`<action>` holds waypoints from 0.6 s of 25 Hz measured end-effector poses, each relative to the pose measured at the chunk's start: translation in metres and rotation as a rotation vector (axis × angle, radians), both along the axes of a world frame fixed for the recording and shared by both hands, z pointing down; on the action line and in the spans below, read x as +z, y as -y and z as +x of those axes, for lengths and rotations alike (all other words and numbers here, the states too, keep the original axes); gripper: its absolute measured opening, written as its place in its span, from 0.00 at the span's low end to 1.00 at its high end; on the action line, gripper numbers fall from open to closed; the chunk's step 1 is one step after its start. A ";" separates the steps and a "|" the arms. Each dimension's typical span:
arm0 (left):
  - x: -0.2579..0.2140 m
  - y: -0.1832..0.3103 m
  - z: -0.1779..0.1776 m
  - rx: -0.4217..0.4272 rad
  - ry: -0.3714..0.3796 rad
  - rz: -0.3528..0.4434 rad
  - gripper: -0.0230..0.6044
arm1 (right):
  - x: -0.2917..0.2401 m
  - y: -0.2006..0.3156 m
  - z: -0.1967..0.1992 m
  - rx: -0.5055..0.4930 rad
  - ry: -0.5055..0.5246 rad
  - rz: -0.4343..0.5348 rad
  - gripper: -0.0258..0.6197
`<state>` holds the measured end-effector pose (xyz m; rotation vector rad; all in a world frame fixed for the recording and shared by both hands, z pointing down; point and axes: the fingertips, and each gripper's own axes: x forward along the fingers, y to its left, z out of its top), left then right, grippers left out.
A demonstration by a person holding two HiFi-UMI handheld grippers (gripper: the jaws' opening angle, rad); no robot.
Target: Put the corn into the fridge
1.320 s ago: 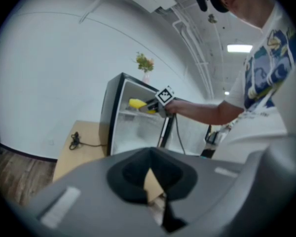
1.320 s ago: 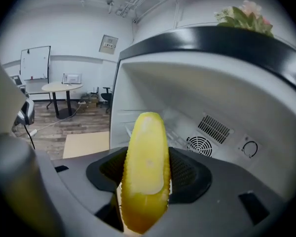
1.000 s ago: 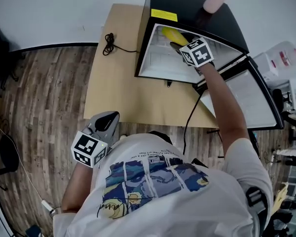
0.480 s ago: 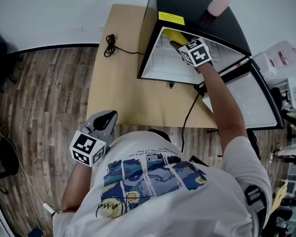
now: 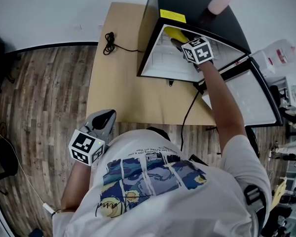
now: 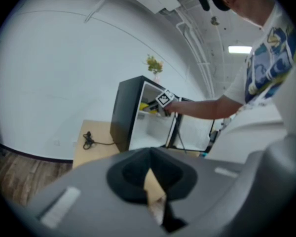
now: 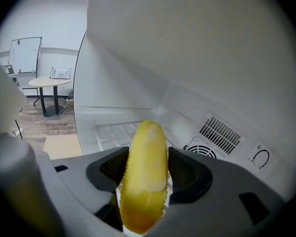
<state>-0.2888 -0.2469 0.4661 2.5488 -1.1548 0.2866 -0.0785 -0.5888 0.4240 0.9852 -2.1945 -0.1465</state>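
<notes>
The yellow corn point(image 5: 175, 33) point(image 7: 144, 177) is clamped between the jaws of my right gripper point(image 5: 176, 40) point(image 7: 144, 168), which is shut on it. Gripper and cob are inside the upper part of the open black mini fridge point(image 5: 200, 6), above its white shelf point(image 7: 112, 132). The fridge's back wall shows a vent point(image 7: 220, 132) and a dial point(image 7: 260, 158) just beyond the cob's tip. My left gripper point(image 5: 105, 117) point(image 6: 151, 181) hangs low beside the person's body, off the table's near edge, shut and holding nothing. The left gripper view shows the fridge point(image 6: 124, 113) from afar.
The fridge stands on a light wooden table point(image 5: 118, 88); its door point(image 5: 247, 95) is swung open to the right. A coiled black cable point(image 5: 109, 42) lies at the table's far side. A pink vase point(image 5: 217, 2) sits on the fridge top. Another cable point(image 5: 189, 111) trails off the front edge.
Hardly anything: my right gripper stays inside the fridge with the corn, perhaps slightly deeper. The left gripper has not moved.
</notes>
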 end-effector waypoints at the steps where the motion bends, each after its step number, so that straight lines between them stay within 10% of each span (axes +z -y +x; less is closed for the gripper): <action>1: 0.000 -0.001 0.000 0.000 0.000 -0.003 0.05 | 0.000 0.000 0.000 0.003 -0.002 0.003 0.42; 15: 0.010 -0.024 0.002 0.023 -0.013 -0.036 0.05 | -0.004 -0.016 0.025 0.103 0.081 0.009 0.43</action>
